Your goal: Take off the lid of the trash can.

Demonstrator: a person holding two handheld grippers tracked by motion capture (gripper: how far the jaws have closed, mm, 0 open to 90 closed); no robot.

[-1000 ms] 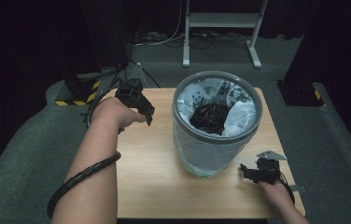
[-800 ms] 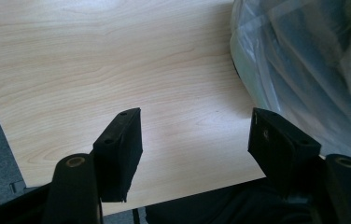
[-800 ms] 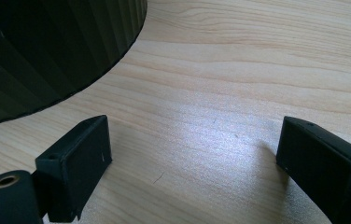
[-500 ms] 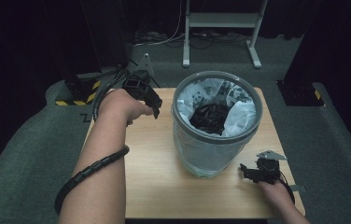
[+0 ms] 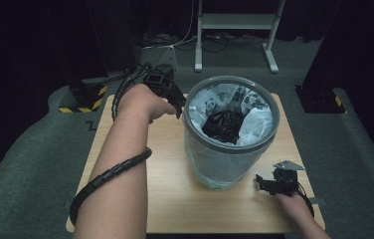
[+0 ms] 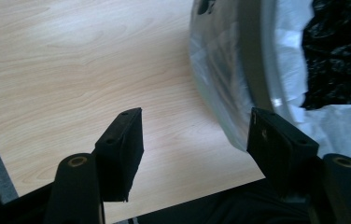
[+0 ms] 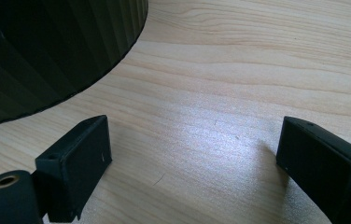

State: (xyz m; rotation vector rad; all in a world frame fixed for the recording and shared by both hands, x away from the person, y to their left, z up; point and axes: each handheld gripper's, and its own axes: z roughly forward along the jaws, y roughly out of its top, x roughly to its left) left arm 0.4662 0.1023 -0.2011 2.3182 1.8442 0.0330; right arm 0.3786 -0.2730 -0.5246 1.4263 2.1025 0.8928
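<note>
The grey round plastic waste bin (image 5: 231,134), lined with a white printed plastic bag (image 5: 254,130) and holding a dark crumpled mass (image 5: 223,125), is seen at the centre of the high view, standing on the light wooden table (image 5: 170,199). The left gripper (image 5: 175,105) is held at upper centre-left, just beside the bin's rim, jaws apart with nothing between them; in the left gripper view the rim and liner fold (image 6: 239,88) sit just off the right jaw. The right gripper (image 5: 263,184) is parked low at the lower right near the bin's foot, jaws wide apart over bare wood, the bin's ribbed wall (image 7: 52,51) in the upper left of its view. Judged risks: if the liner edge is the target, only thin film may be pinched and torn, or the pads may slip off the rim. A sideways pull could tip or slide the light bin, since nothing braces it. The left cable (image 5: 110,172) could snag on the table edge.
</note>
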